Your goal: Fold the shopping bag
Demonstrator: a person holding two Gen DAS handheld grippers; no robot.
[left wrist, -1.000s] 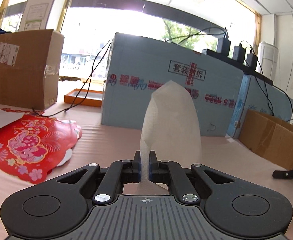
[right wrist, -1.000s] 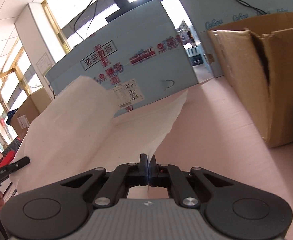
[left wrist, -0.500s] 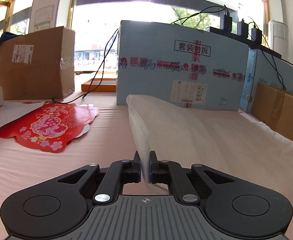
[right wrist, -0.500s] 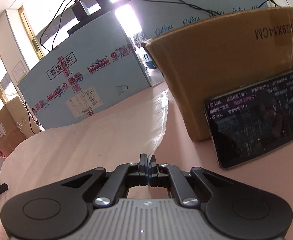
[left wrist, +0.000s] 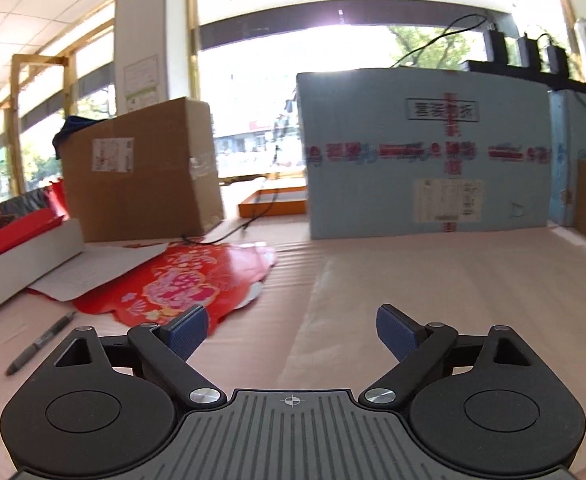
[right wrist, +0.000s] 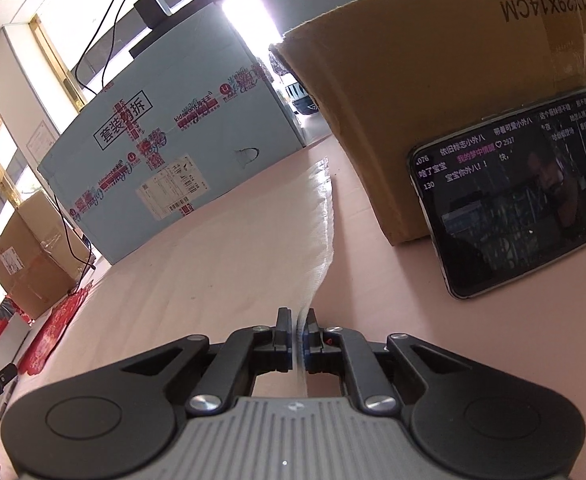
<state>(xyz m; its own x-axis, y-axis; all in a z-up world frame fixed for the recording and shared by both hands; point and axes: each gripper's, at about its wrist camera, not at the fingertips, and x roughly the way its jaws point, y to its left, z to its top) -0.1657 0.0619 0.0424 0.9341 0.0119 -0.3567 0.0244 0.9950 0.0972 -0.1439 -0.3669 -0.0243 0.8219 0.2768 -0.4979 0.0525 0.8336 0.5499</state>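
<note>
The white, thin shopping bag [left wrist: 433, 288] lies flat on the pink table, ahead and to the right of my left gripper [left wrist: 293, 334]. That gripper's jaws are opening and stand wide apart with nothing between them; its blue pads [left wrist: 189, 330] are bare. In the right wrist view the bag [right wrist: 213, 280] spreads to the left, and its crinkled right edge [right wrist: 325, 216] runs straight back into my right gripper [right wrist: 299, 330]. The right jaws are opening: a narrow gap shows, with the bag's edge standing loose in it.
A blue carton [left wrist: 425, 152] and a brown carton [left wrist: 145, 176] stand at the back. A red paper decoration [left wrist: 181, 284], a pen [left wrist: 39, 344] and a white box [left wrist: 21, 264] lie on the left. A phone [right wrist: 525, 188] leans on a cardboard box [right wrist: 433, 80] close on the right.
My left gripper let go of the bag and opened wide; the raised bag now lies flat. My right gripper's jaws parted a little around the bag's edge.
</note>
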